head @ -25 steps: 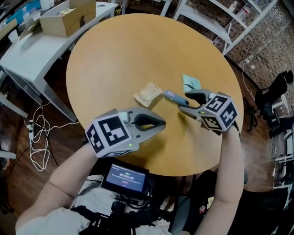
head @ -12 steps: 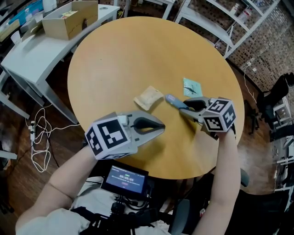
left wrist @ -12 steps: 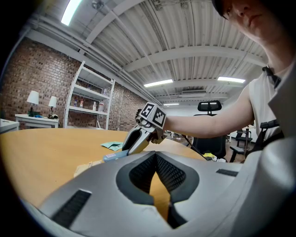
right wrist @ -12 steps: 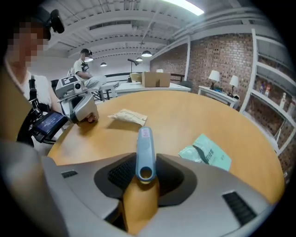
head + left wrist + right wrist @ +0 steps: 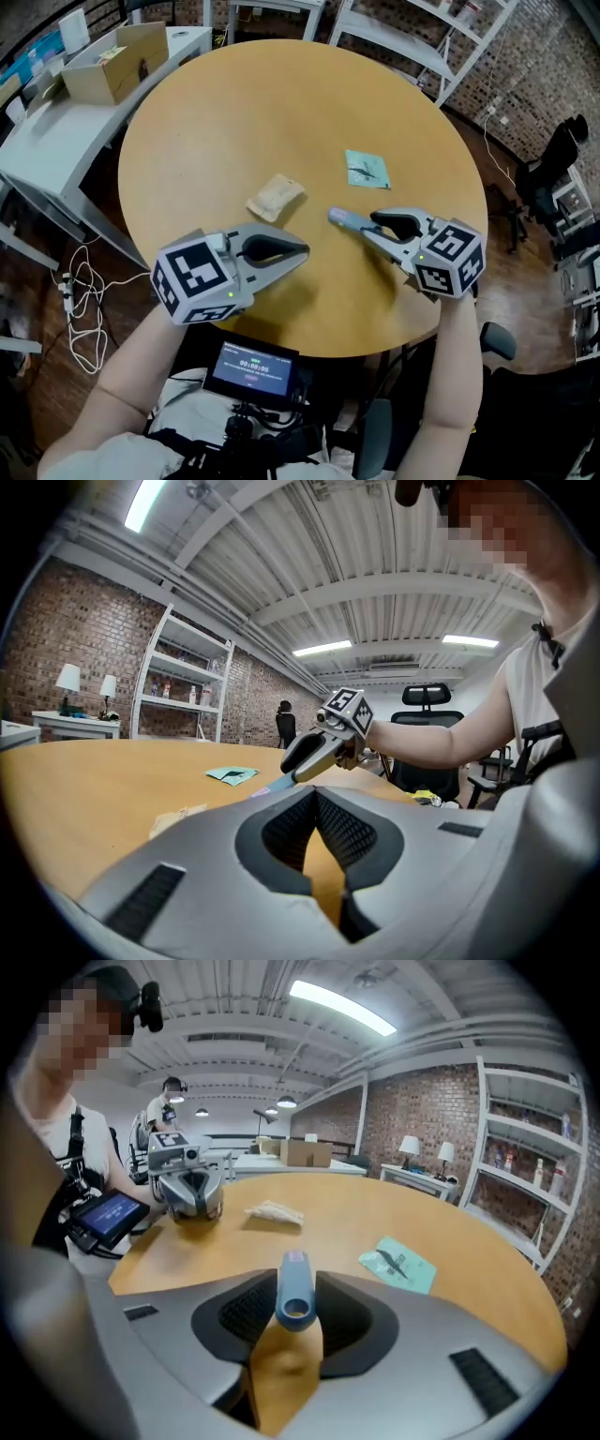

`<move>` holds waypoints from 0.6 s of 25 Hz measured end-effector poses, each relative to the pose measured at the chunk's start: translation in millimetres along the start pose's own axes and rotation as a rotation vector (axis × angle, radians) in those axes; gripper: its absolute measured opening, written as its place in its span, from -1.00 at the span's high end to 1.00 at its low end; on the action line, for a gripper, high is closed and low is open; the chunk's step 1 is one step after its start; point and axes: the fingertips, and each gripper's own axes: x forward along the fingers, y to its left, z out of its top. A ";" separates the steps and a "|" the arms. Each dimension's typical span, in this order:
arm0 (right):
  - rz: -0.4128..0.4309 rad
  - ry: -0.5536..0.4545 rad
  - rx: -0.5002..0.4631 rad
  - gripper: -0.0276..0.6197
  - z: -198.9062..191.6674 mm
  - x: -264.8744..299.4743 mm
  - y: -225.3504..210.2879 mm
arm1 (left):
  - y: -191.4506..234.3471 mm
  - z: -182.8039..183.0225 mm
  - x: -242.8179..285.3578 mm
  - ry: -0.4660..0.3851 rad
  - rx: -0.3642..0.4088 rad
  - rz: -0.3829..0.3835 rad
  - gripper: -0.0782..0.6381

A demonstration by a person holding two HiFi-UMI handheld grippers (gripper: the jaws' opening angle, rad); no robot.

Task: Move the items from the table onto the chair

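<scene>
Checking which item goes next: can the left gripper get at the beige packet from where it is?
Probably yes. The beige packet lies flat on the table a little ahead and left of the left gripper, with nothing between them. Its jaws are together and empty, so they would need opening first.

The tube (image 5: 294, 1288) between the right gripper (image 5: 367, 224)'s fingers is mid-blue, with a paler lilac-pink far end. Both grippers are matte grey with black ribbed pads (image 5: 246, 1311), and each bears a white cube (image 5: 452, 255) printed with black square markers. Beyond the right fingertips is a teal packet (image 5: 367, 169) with a dark mark. Ahead of the left gripper (image 5: 304, 251)'s fingertips is a pale beige packet (image 5: 276, 197). The table (image 5: 281, 103) is honey-tan.
</scene>
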 end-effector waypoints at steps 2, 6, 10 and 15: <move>0.012 0.072 -0.020 0.48 -18.0 4.5 4.8 | -1.5 0.7 2.7 0.001 -0.001 0.002 0.76; 0.049 0.207 0.002 0.48 -39.3 8.4 10.6 | -6.5 1.1 8.2 0.003 0.001 -0.008 0.76; 0.086 0.371 -0.024 0.49 -43.7 12.0 16.3 | -6.6 1.2 7.9 0.001 0.000 -0.007 0.76; 0.087 0.445 -0.088 0.51 -41.3 11.9 17.1 | -6.0 1.3 8.4 0.003 -0.005 -0.005 0.76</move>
